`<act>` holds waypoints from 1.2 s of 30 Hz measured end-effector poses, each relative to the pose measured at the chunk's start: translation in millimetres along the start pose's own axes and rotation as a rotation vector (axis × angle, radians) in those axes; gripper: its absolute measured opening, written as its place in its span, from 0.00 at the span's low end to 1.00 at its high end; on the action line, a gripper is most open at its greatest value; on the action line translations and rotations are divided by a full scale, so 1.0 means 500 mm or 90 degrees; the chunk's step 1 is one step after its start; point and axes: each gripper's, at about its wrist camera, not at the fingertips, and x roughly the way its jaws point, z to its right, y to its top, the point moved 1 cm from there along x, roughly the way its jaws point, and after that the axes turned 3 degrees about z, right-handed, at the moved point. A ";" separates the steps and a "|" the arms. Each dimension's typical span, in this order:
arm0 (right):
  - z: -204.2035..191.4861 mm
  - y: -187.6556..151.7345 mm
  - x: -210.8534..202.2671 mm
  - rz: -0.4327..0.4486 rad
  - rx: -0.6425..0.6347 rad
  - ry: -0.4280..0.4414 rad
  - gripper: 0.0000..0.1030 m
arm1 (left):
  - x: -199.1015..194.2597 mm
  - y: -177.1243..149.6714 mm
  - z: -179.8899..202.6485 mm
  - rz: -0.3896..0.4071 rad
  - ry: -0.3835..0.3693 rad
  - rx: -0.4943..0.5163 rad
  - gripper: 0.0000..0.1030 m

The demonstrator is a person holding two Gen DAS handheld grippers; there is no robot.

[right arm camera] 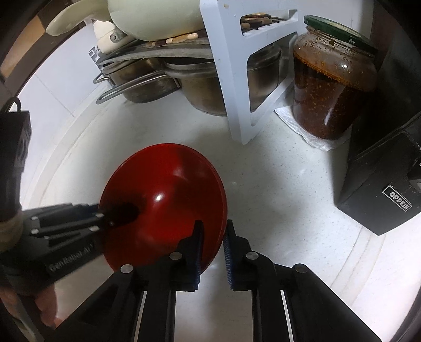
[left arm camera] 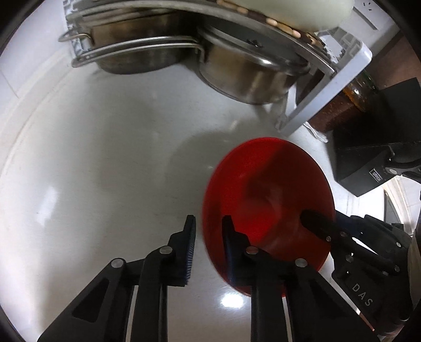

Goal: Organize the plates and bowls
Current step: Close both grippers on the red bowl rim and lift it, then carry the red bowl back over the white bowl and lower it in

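The white speckled stone counter (right arm camera: pixel 276 210) takes most of both views and carries everything. At its back, stainless steel pots (left arm camera: pixel 147 50) stand under a white plastic rack (right arm camera: pixel 231 79), and a pale cream vessel (right arm camera: pixel 152 18) lies on top of the rack. On the right there is a black box with a white label (right arm camera: pixel 381 194). Between it and the rack a glass jar of dark red-brown paste with a green lid (right arm camera: pixel 331 79) stands on a folded white paper towel (right arm camera: pixel 313 136).

The round red glossy plate (right arm camera: pixel 163 205) is held tilted on its edge above the counter, in front of the rack. The left gripper (left arm camera: pixel 208 236) has its jaws over the rim of the plate, one finger on each side; they are only narrowly apart, but whether they press the rim I cannot tell. The right gripper (right arm camera: pixel 213 244) holds the opposite rim in the same way, its jaws narrow around the edge. A part of a hand (right arm camera: pixel 44 310) shows in the lower left of the right wrist view.
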 end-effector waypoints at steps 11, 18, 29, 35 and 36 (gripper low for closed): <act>-0.021 -0.001 -0.002 -0.010 0.019 0.009 0.13 | -0.012 -0.006 -0.010 0.008 0.020 -0.010 0.15; -0.068 -0.004 -0.040 0.009 -0.009 0.030 0.13 | -0.070 -0.047 -0.031 0.022 0.032 -0.027 0.15; -0.185 -0.035 -0.109 0.032 -0.098 0.087 0.13 | -0.212 -0.172 -0.095 0.078 0.060 -0.106 0.16; -0.252 -0.063 -0.146 0.037 -0.150 0.114 0.13 | -0.282 -0.246 -0.132 0.116 0.078 -0.151 0.16; -0.258 -0.067 -0.152 0.038 -0.155 0.117 0.13 | -0.296 -0.260 -0.139 0.121 0.080 -0.159 0.16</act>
